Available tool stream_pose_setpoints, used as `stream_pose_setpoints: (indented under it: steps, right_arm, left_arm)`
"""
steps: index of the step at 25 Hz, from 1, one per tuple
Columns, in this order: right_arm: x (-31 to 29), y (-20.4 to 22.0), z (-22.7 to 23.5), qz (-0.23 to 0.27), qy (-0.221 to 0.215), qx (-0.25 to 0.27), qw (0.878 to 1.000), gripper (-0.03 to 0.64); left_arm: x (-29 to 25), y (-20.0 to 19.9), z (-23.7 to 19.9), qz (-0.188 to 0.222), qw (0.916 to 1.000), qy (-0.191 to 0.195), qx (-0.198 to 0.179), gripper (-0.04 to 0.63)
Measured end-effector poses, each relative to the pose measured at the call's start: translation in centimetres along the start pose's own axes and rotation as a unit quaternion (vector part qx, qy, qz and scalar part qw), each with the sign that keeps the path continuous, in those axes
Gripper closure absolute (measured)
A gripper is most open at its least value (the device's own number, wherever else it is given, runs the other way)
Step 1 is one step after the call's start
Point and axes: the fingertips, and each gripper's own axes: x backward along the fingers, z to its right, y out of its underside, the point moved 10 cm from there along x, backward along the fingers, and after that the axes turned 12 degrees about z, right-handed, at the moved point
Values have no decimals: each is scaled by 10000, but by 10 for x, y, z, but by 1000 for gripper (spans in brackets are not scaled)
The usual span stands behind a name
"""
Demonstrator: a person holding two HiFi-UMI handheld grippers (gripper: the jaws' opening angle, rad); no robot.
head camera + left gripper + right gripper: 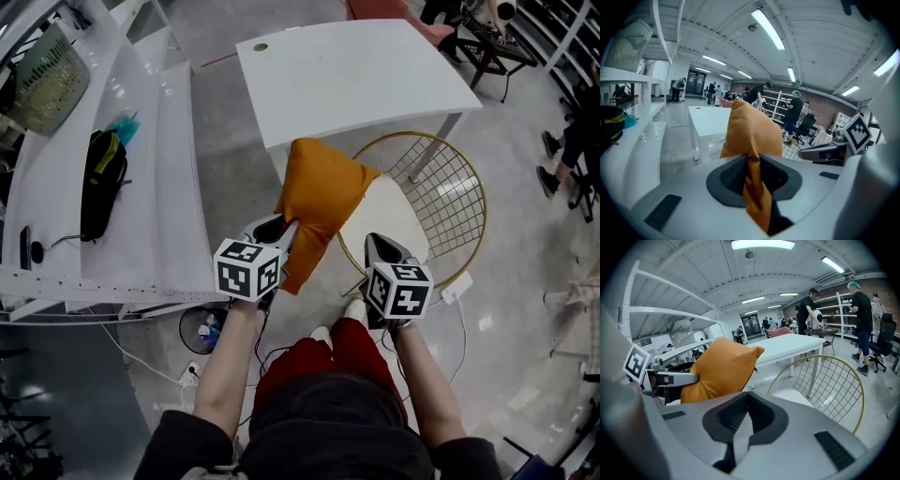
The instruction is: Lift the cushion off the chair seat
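An orange cushion (319, 197) hangs upright, clear of the round white seat pad (389, 216) of a gold wire chair (464, 202). My left gripper (289, 228) is shut on the cushion's lower left edge; in the left gripper view a fold of the cushion (750, 129) is pinched between the pads of that gripper (752, 157). My right gripper (373, 239) hovers over the seat's near edge, to the right of the cushion, with nothing in it. In the right gripper view the tips of that gripper (747, 397) meet, and the cushion (719, 369) is off to the left beside the chair back (825, 380).
A white table (347, 66) stands just behind the chair. White shelving (150, 187) runs along the left with a black bag (101, 178) on it. A small round fan (202, 328) and cables lie on the floor near my feet. Several people stand far off.
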Motion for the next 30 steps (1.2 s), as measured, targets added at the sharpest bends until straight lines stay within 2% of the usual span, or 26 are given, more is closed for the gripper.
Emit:
stream_pose_setpoints:
  steps: [11,23,30]
  right_arm:
    - [5,4,-47,137,-464,188,9987,600]
    - [19,17,-67,131,-453,379,9982,600]
    - [20,16,-79,191,-499,487,9974,600]
  left_arm:
    - [69,9,-20,175,9984,-534,105,512]
    - [96,22,-19,228,9981,-505,278,512]
    - [97,21,-20,238,9983,-487,208,512]
